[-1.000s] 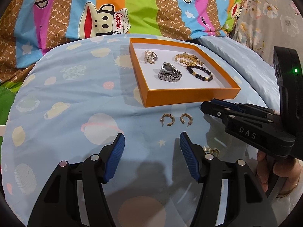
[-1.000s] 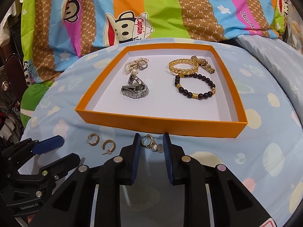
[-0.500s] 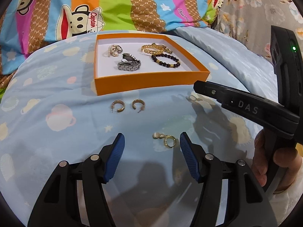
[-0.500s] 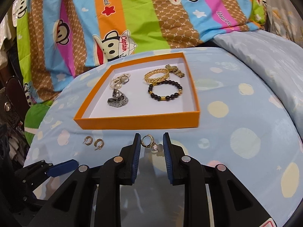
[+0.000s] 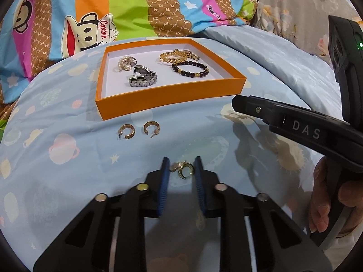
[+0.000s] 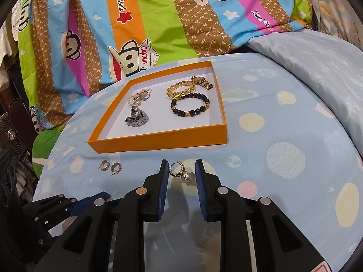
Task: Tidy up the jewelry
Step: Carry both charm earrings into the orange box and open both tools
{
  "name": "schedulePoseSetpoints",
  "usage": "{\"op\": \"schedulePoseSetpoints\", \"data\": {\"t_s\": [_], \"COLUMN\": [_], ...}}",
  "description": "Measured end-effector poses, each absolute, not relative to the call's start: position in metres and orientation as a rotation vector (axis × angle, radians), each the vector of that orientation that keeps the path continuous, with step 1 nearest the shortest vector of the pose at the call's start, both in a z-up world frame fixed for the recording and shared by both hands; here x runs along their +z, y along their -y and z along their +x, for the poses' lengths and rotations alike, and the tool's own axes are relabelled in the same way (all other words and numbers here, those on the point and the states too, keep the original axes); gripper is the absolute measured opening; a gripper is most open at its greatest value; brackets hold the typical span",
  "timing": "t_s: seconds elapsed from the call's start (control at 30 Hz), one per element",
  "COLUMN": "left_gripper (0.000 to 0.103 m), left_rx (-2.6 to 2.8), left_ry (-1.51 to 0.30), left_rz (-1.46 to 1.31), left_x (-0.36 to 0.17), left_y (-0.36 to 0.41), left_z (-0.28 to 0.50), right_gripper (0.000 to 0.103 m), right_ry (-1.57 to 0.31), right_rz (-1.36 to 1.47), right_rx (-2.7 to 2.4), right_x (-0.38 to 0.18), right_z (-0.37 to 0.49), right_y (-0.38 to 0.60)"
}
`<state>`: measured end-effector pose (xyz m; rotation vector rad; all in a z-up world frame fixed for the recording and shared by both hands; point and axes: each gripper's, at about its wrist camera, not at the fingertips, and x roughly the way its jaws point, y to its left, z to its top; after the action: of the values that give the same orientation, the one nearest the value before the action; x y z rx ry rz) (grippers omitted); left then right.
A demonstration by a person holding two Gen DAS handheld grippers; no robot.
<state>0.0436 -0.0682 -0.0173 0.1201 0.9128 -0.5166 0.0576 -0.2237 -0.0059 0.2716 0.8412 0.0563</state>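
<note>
Since a moment ago the left gripper [image 5: 181, 170] has narrowed its fingers around a gold ring [image 5: 182, 169] that lay on the bed sheet [image 5: 68, 181]. Only the left view shows "DAS" on the right gripper's side. The right gripper [image 6: 181, 170] has its fingers clamped on a stone-set ring [image 6: 180, 170], seen only in its own view. Hoop earrings [image 5: 138, 130] lie just before the orange tray [image 5: 170, 99]. The striped quilt [image 6: 136, 22] reads "Captain".

Bedroom: cartoon-monkey duvet [image 6: 140, 22], bedsheet [image 6: 283, 136]
</note>
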Motion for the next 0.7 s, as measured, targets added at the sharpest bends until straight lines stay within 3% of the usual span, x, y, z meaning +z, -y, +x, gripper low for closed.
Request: {"op": "schedulePoseSetpoints", "data": {"t_s": [0.47, 0.7], "left_gripper": [0.018, 0.018], "left_rx": [-0.542, -0.540], "left_ry": [-0.902, -0.852], "left_rz": [0.081, 0.027], "left_x": [-0.011, 0.025], "left_y": [0.059, 0.039], "left_z": [0.043, 0.057], "right_gripper": [0.022, 0.022], "right_ry": [-0.819, -0.788], "right_rz": [0.280, 0.279], "right_rx": [0.065, 0.113], "right_x": [-0.002, 0.024], "right_z": [0.053, 0.056], "right_y": [0.222, 0.223]}}
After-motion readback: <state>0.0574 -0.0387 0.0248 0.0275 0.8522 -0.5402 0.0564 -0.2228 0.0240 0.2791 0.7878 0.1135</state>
